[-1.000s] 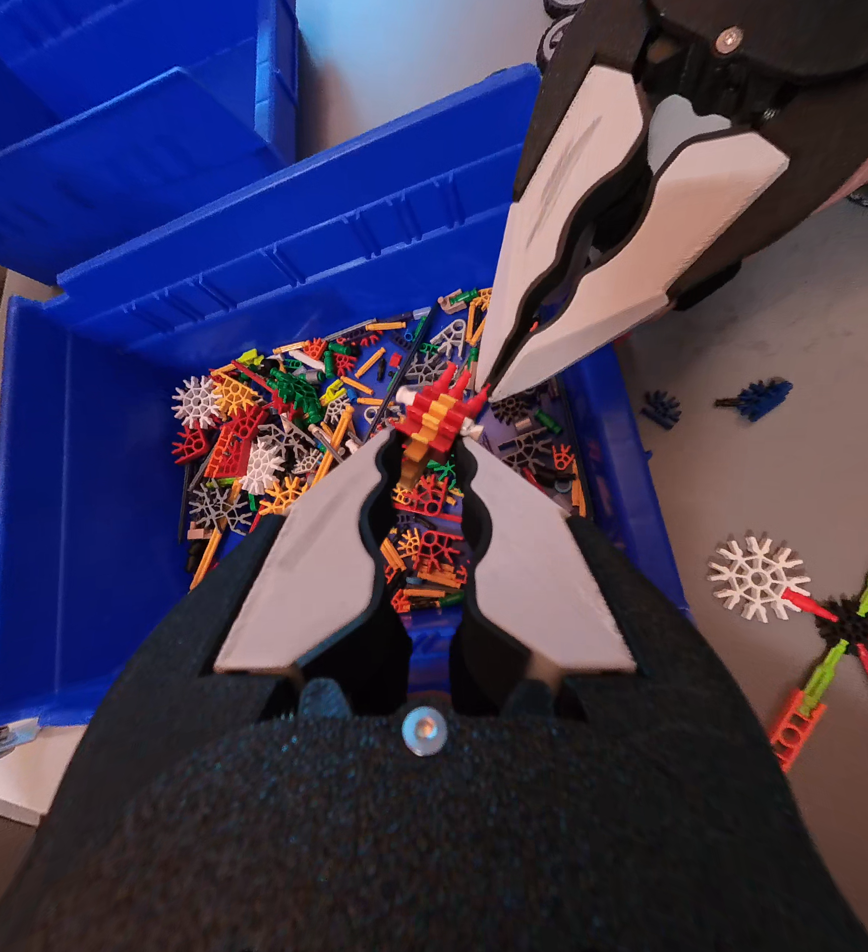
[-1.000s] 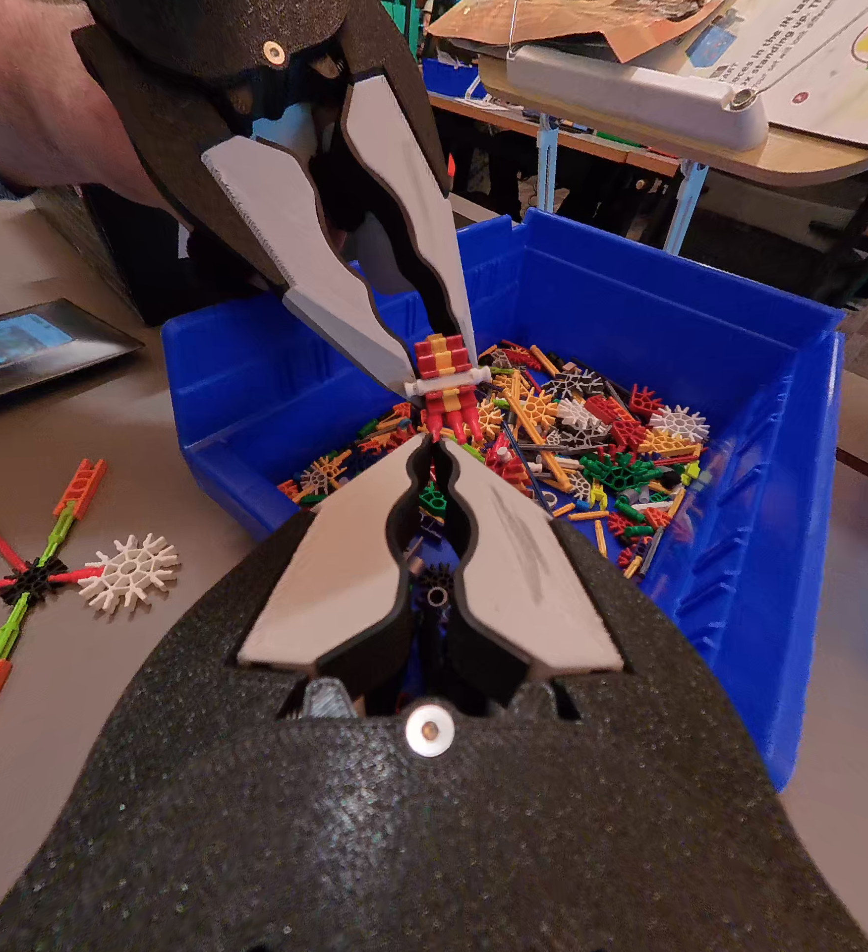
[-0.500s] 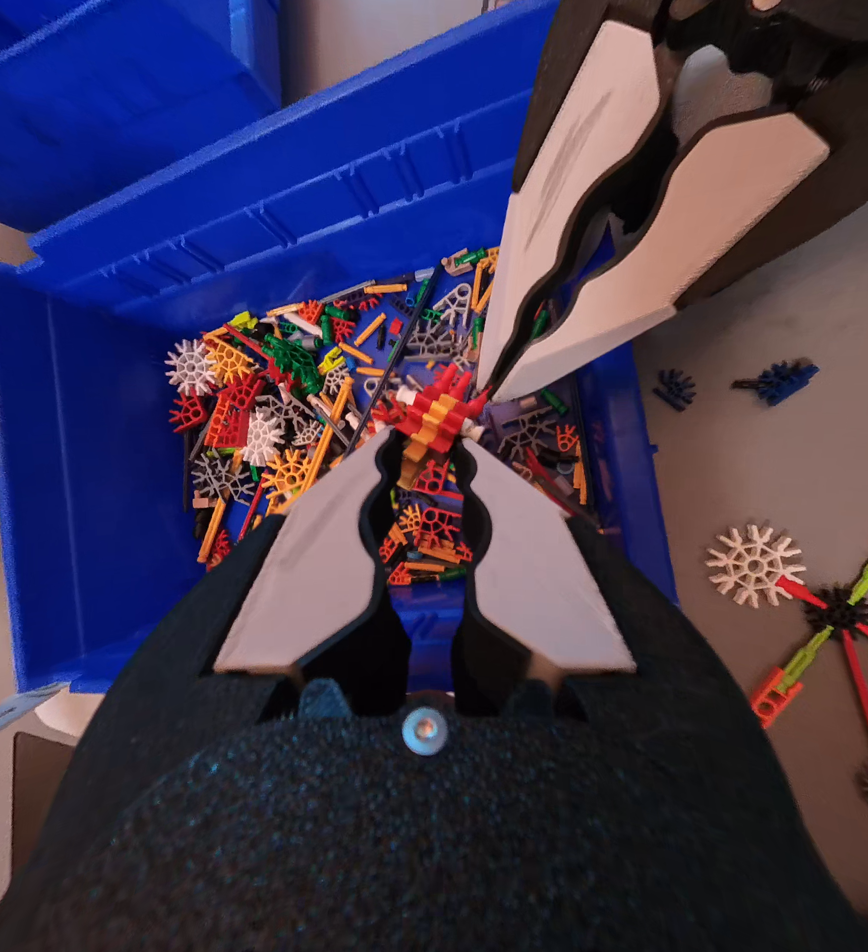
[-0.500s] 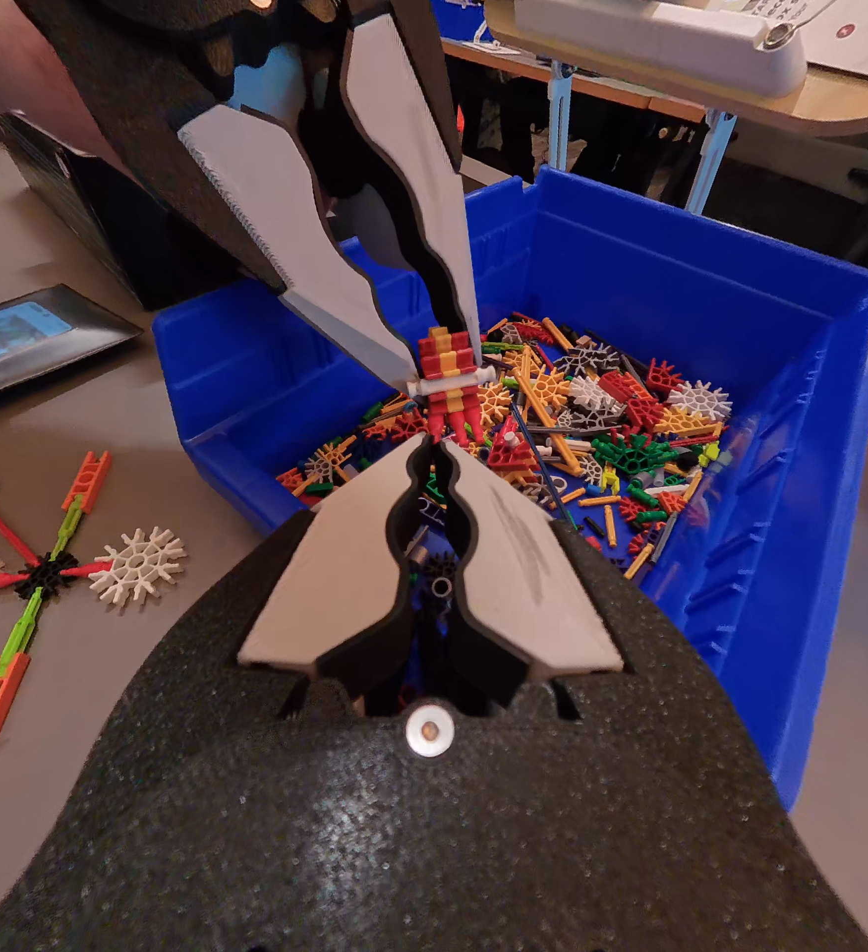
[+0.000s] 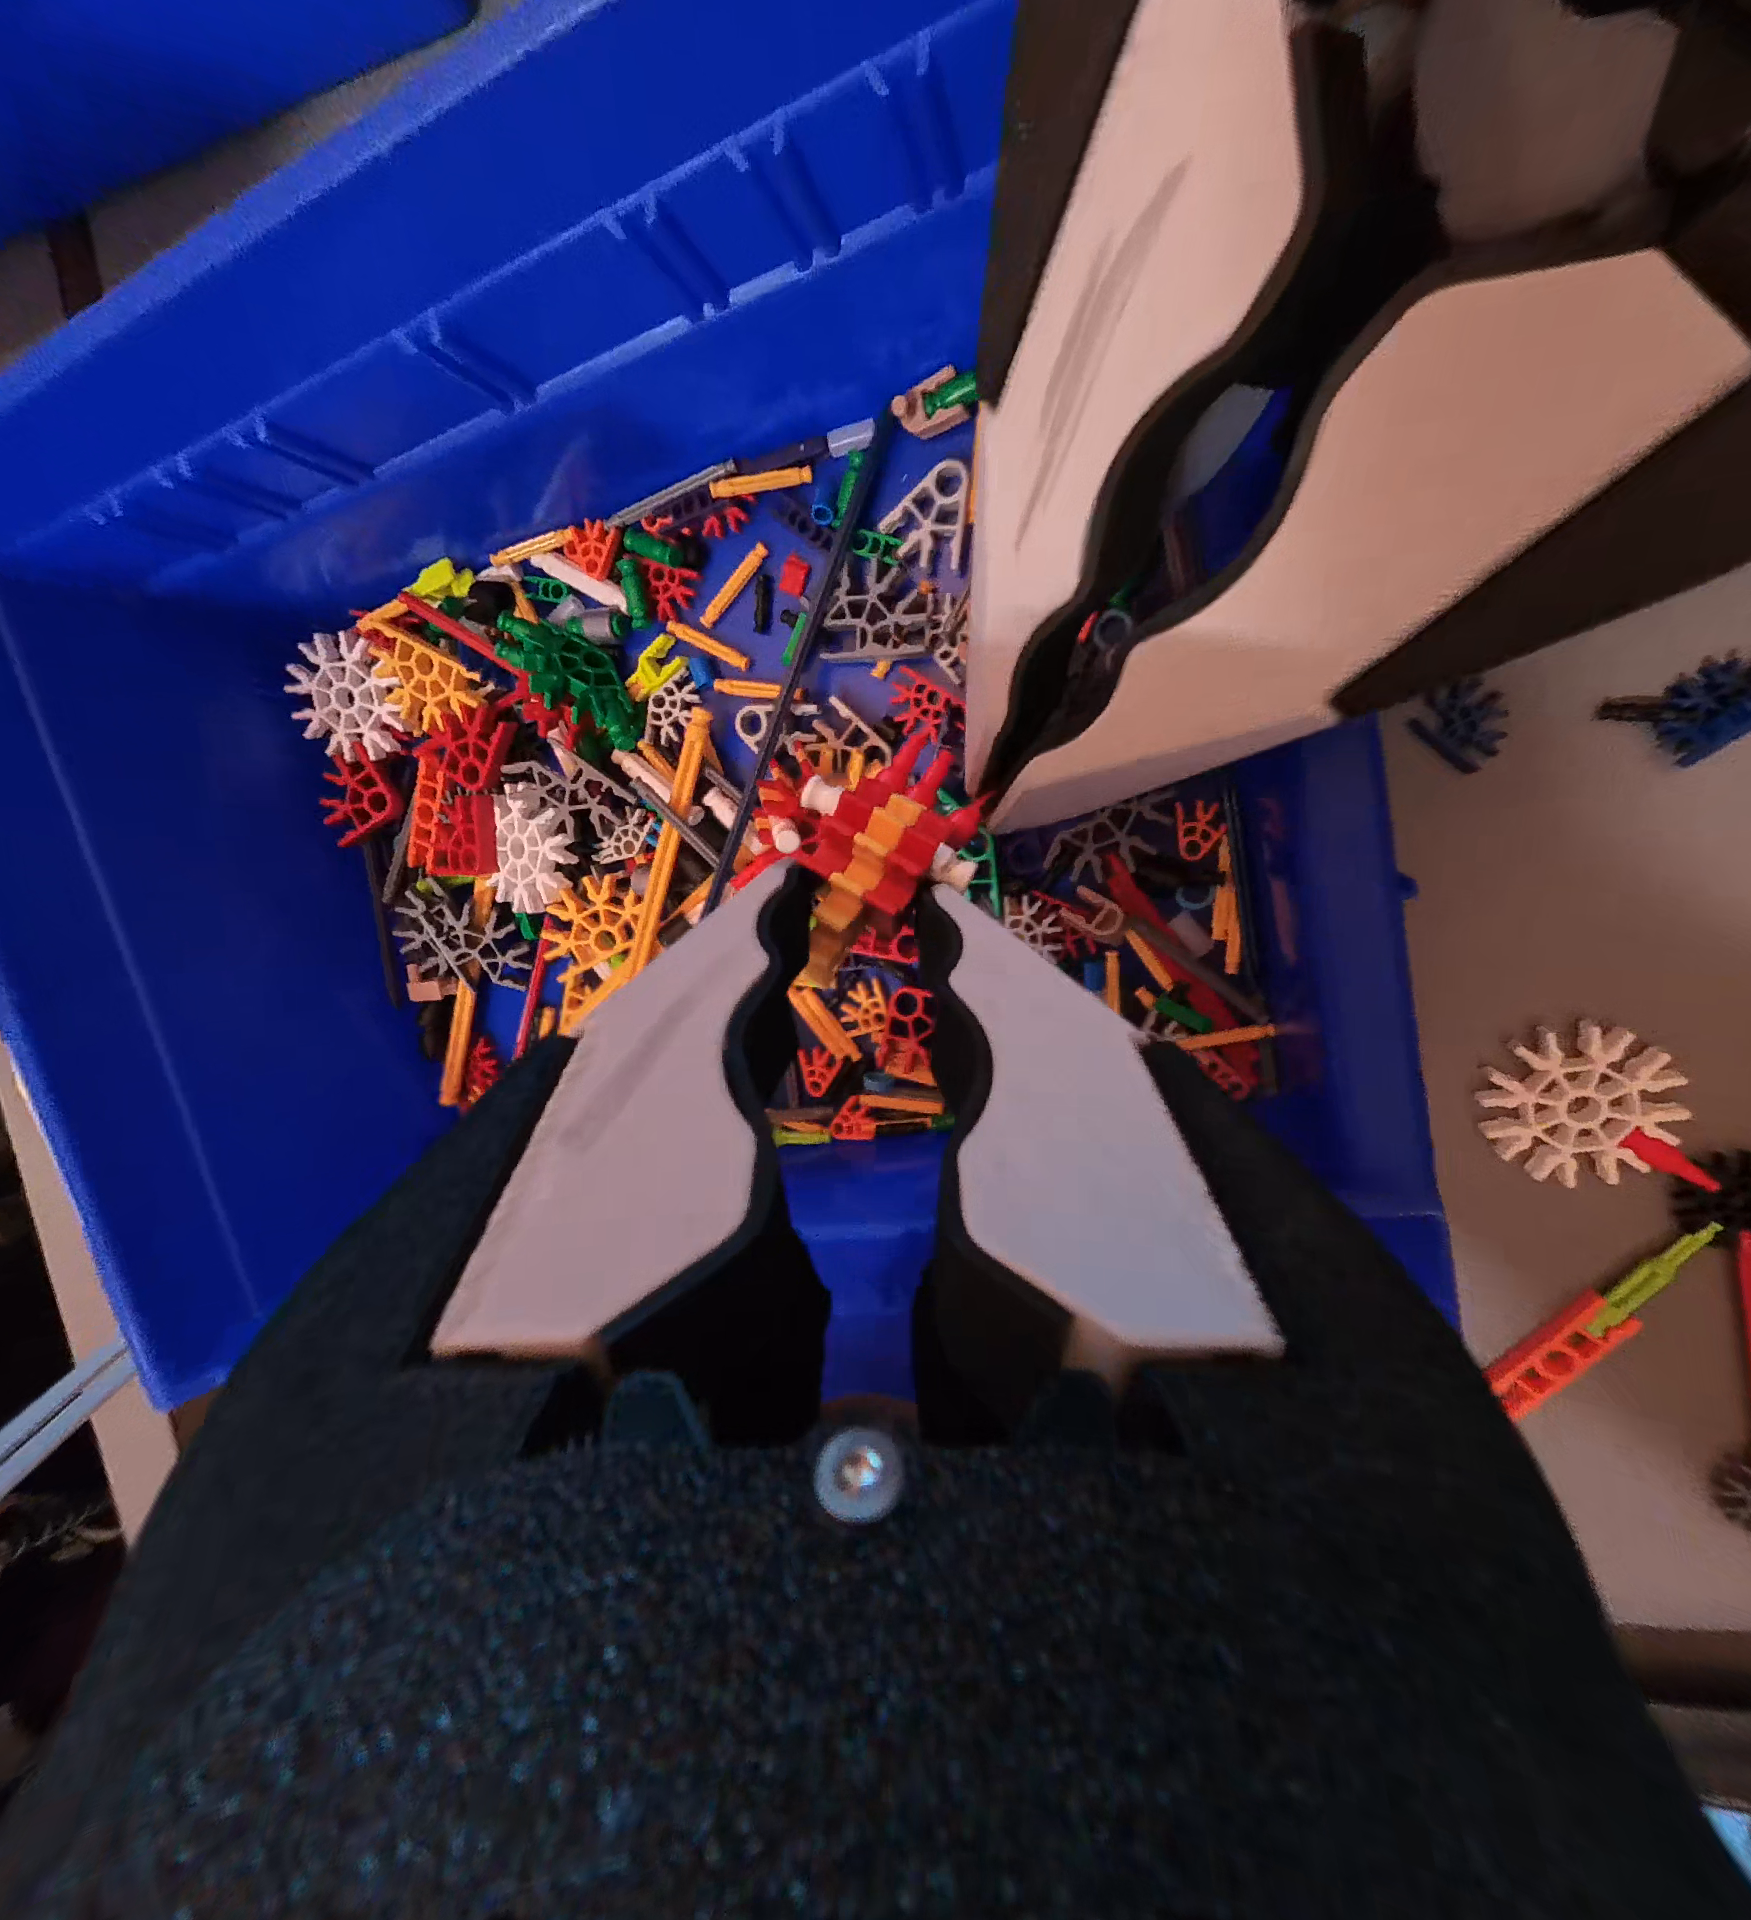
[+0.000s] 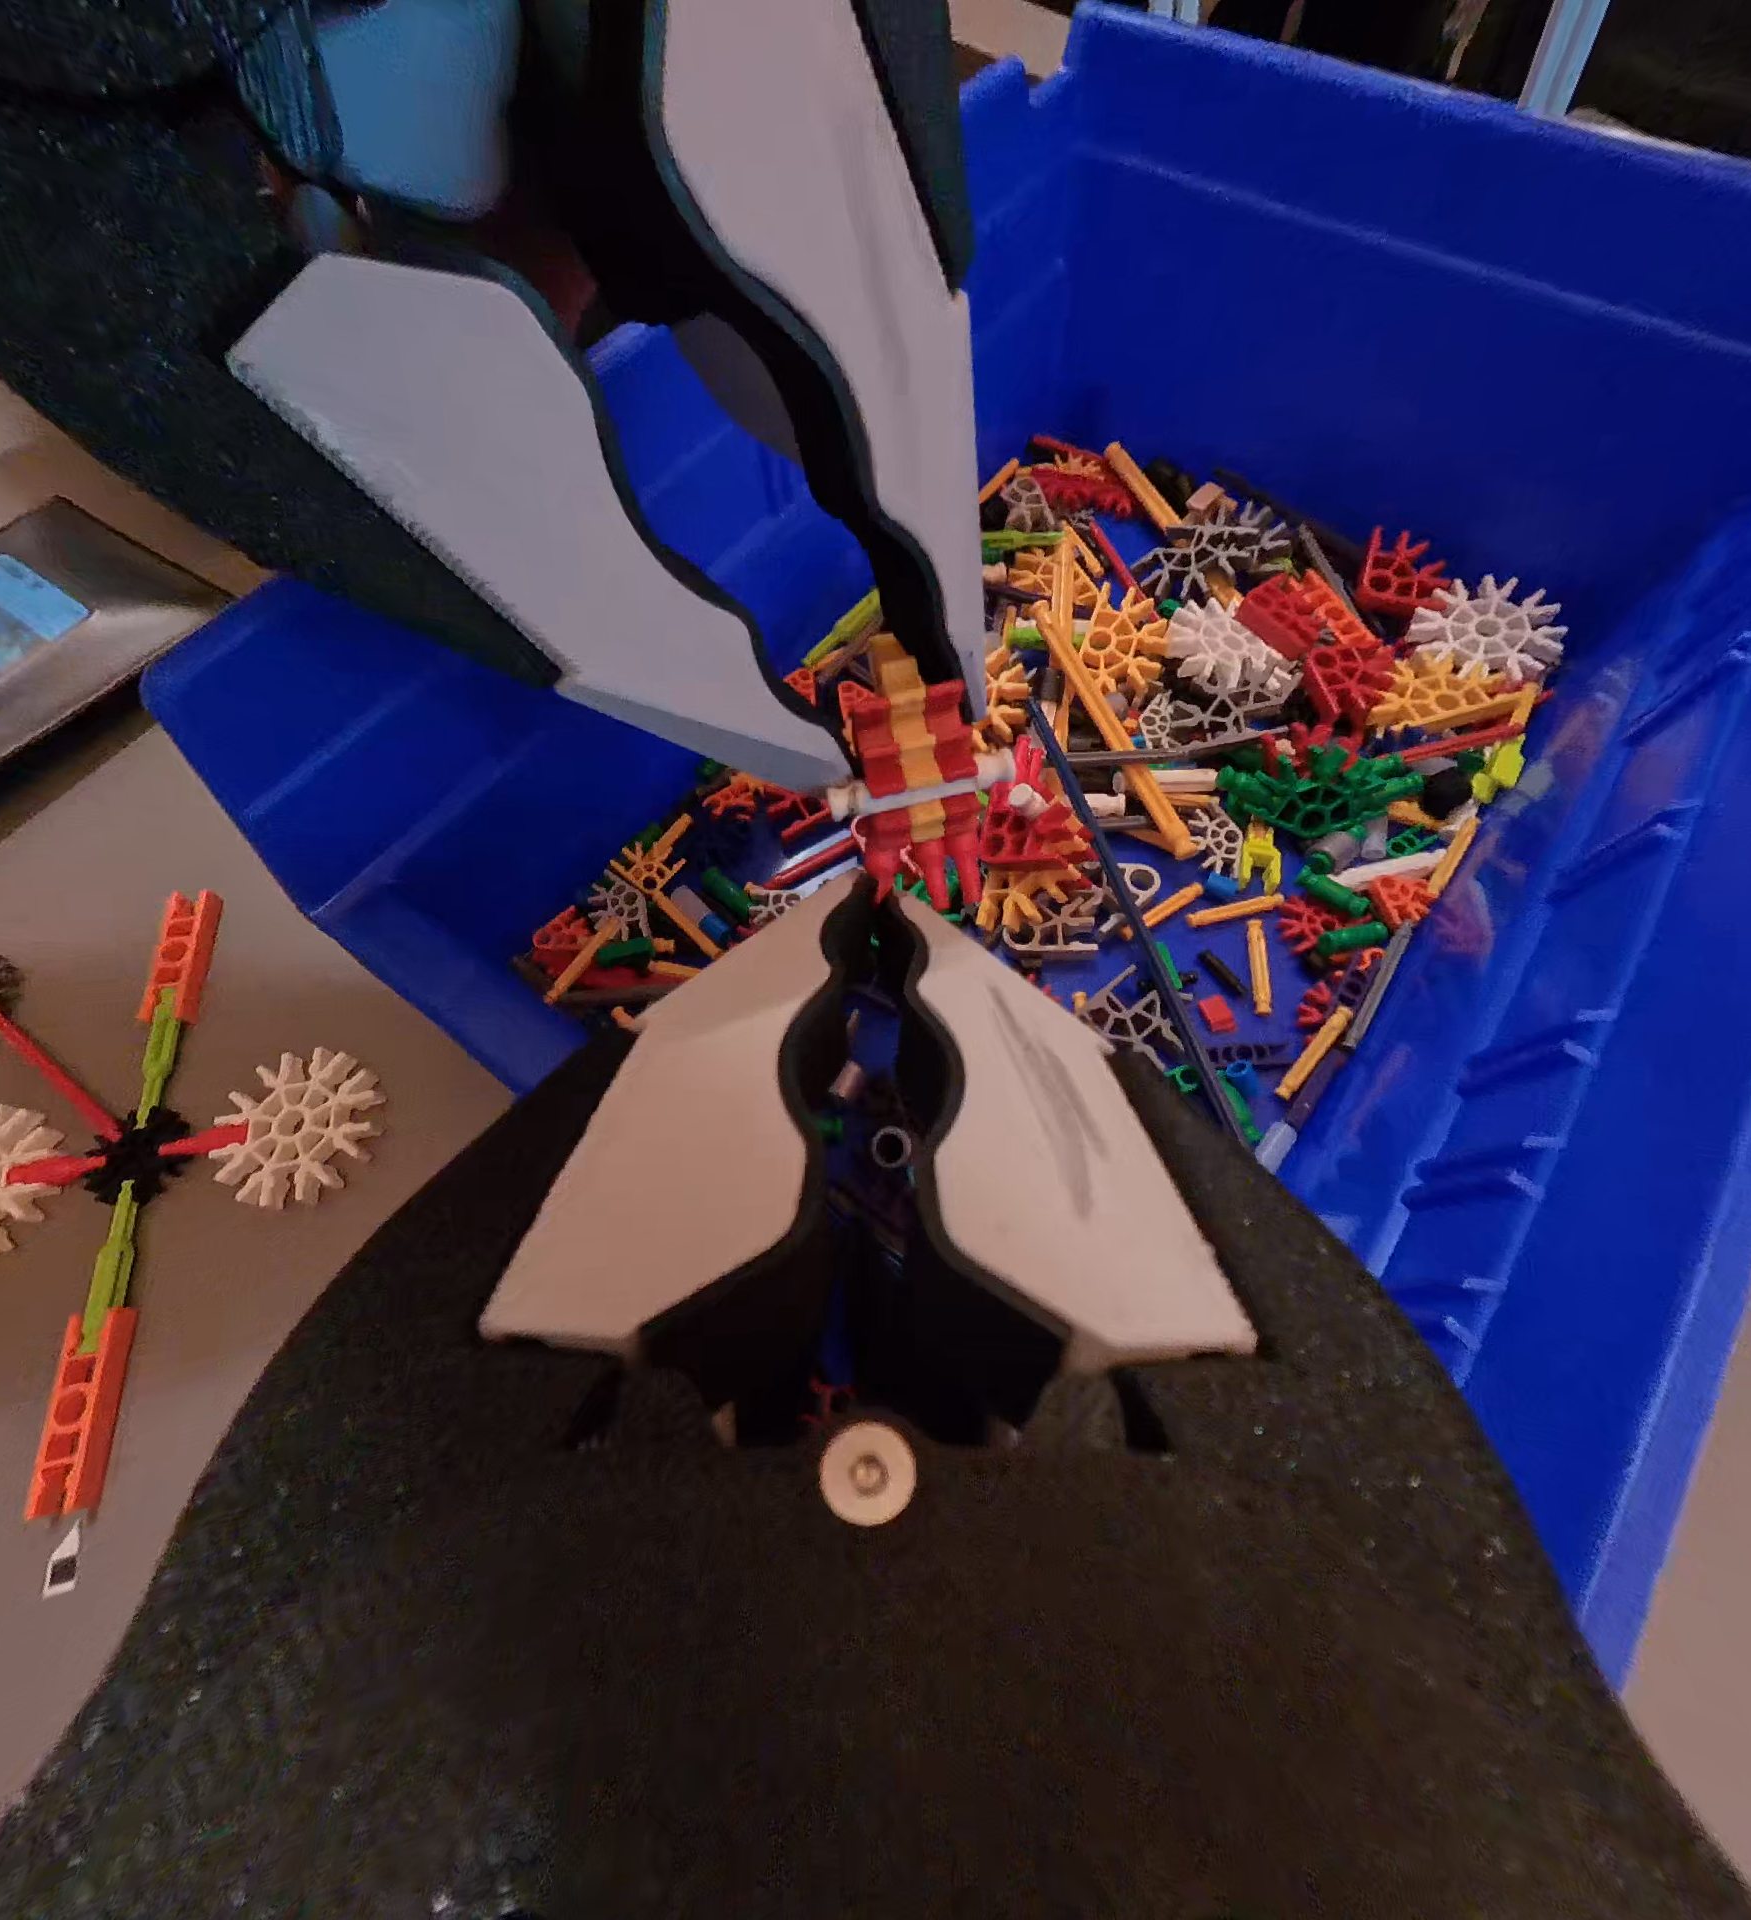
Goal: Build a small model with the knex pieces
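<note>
Red-and-yellow connector stack (image 5: 876, 831), a small bundle of toothed plastic pieces threaded on a white rod (image 6: 918, 795), is hanging above the blue bin (image 6: 1473, 343), gripped from two sides. The left tool (image 5: 855, 894) is pinching the yellow end of the stack between its grey fingers (image 5: 642, 1122), which are standing slightly apart with the piece between their tips. The right tool (image 6: 876, 899) is meeting the stack from the opposite side, its tips nearly together on the red prongs; motion blur is making it hard to say how firmly it is clamping, but it appears to be gripping them. In the left wrist view the right tool (image 5: 985, 805) is reaching in from the upper right; in the right wrist view the left tool (image 6: 892, 727) is reaching down from the upper left. The bin is holding a loose heap of construction pieces (image 5: 559, 748): white and grey snowflake wheels, orange and yellow rods, green and red connectors. On the table (image 6: 258, 1382) just beside the bin, a partly built cross (image 6: 138, 1143) with a black hub, red and green rods, orange end blocks and white snowflake wheels is lying flat. Two dark blue connectors (image 5: 1723, 701) are lying farther off. A dark flat tray (image 6: 9, 644) is sitting near the bin's corner.
</note>
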A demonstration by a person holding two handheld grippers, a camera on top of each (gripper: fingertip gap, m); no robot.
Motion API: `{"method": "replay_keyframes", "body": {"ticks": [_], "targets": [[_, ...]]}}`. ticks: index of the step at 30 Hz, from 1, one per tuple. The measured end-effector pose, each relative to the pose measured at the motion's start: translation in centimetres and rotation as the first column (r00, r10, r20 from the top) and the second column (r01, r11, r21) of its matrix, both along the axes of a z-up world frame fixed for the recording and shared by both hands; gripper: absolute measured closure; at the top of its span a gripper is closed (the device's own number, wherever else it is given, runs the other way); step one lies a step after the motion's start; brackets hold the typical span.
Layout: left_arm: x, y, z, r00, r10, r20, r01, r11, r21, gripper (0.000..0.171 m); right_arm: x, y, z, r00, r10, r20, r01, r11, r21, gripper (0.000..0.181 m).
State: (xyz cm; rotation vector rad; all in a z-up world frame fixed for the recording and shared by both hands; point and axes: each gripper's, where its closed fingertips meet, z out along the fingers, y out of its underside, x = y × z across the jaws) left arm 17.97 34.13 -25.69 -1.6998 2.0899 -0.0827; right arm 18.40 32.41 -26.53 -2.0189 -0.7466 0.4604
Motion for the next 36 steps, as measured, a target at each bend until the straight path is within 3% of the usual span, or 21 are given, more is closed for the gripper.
{"method": "replay_keyframes", "body": {"ticks": [3,10,16,23,31,36], "targets": [[1.9,0.2,-1.7,1.0,0.016,0.026,-0.016,1.0,-0.017,0.155,-3.2,-1.4,0.6,0.988,0.131,-0.079,-0.131,0.991,0.007,0.181],[0.4,0.7,-3.0,0.992,-0.023,-0.127,0.014,0.997,-0.074,0.153,-2.1,-0.7,0.6,0.997,0.058,-0.048,-0.057,0.998,0.035,0.181],[-0.4,2.1,-0.5,0.999,-0.004,-0.047,-0.001,0.995,-0.095,0.153,0.3,0.1,1.0,0.998,-0.058,-0.007,0.058,0.994,0.088,0.172],[-1.8,1.1,1.3,1.0,-0.022,0.017,0.025,0.978,-0.208,0.152,-0.6,0.5,1.2,0.997,-0.057,0.046,0.05,0.99,0.134,0.147],[-1.3,-1.4,3.2,0.988,-0.111,0.109,0.139,0.941,-0.309,0.153,-1.9,1.0,2.4,0.999,-0.009,-0.046,0.016,0.989,0.148,0.151],[-1.8,-2.0,3.0,0.977,-0.195,0.082,0.21,0.942,-0.262,0.153,-2.5,0.3,3.0,0.993,0.066,-0.1,-0.051,0.989,0.141,0.162]]}}
